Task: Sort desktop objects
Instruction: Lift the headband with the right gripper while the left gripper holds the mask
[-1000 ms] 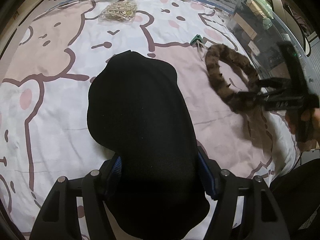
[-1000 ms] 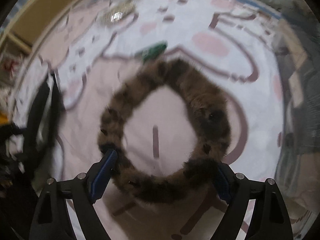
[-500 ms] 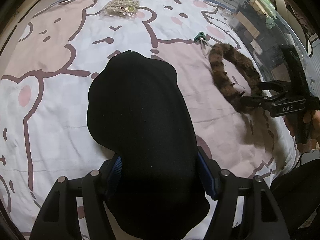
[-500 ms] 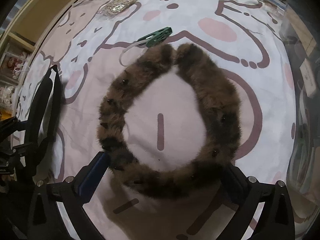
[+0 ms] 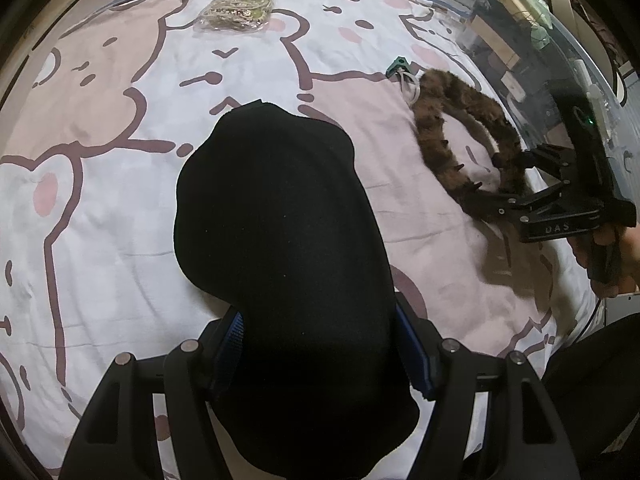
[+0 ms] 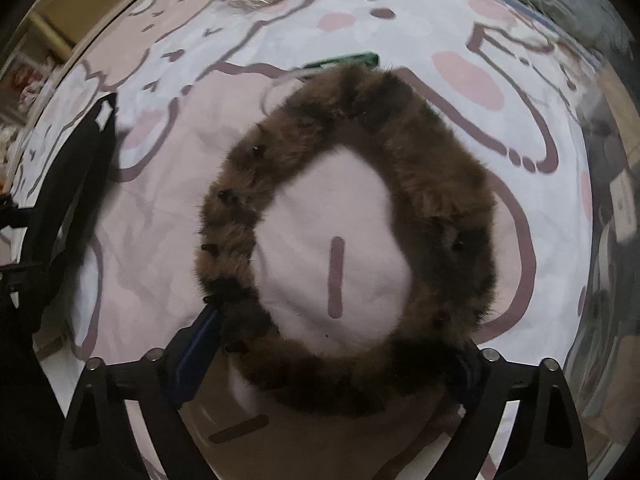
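Around you lay a bedsheet (image 5: 100,208) printed with pink bears. At its far edge sat a clear bag of pale small items (image 5: 236,12), well apart from everything else. A green clip (image 5: 400,65) with a white loop lay just beyond the open ends of the furry brown headband (image 6: 440,184), close to touching them. Along the right side rose a clear plastic bin (image 5: 580,56), whose contents were too blurred to tell.

In your left gripper (image 5: 320,356) you held a black fabric pouch (image 5: 280,240), its jaws partly spread and pinching the pouch by its sides. The pouch filled the middle of the left wrist view and hid the sheet behind it.

Your right gripper (image 6: 340,360) pointed steeply down over the headband, which lay flat on the sheet to the right of the pouch, well apart from it. Its jaws stood wide and were closing, with the headband's curved back between them; the left pad (image 6: 200,336) touched the fur, while the right pad was hidden behind it, so you had no firm pinch that I could confirm. Your right hand (image 5: 612,256) gripped the handle at the sheet's right edge, beside the bin.
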`<action>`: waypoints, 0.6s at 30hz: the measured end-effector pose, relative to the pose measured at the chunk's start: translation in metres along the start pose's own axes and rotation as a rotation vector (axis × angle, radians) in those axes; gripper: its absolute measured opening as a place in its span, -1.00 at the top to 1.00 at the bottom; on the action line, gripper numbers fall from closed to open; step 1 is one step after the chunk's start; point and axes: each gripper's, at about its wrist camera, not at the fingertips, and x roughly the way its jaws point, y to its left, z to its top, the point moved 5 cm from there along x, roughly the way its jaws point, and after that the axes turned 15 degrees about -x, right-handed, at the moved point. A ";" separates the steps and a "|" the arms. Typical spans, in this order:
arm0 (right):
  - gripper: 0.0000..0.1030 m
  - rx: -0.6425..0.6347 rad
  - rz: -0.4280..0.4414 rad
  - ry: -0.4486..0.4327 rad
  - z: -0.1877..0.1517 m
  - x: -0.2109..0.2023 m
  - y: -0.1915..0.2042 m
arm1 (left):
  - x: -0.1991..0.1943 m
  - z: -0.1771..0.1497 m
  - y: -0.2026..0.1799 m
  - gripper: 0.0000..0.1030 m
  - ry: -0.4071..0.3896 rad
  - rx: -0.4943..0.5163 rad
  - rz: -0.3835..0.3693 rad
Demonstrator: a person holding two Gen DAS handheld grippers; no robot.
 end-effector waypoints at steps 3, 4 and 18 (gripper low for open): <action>-0.61 0.006 -0.006 -0.052 0.001 -0.015 0.000 | -0.003 0.001 0.001 -0.33 -0.006 -0.007 -0.005; -0.61 0.003 -0.007 -0.065 0.002 -0.021 0.000 | -0.004 0.002 0.002 -0.33 -0.009 -0.009 -0.006; -0.61 0.029 -0.016 -0.250 0.021 -0.082 -0.028 | -0.022 0.010 0.000 -0.33 -0.051 -0.034 -0.030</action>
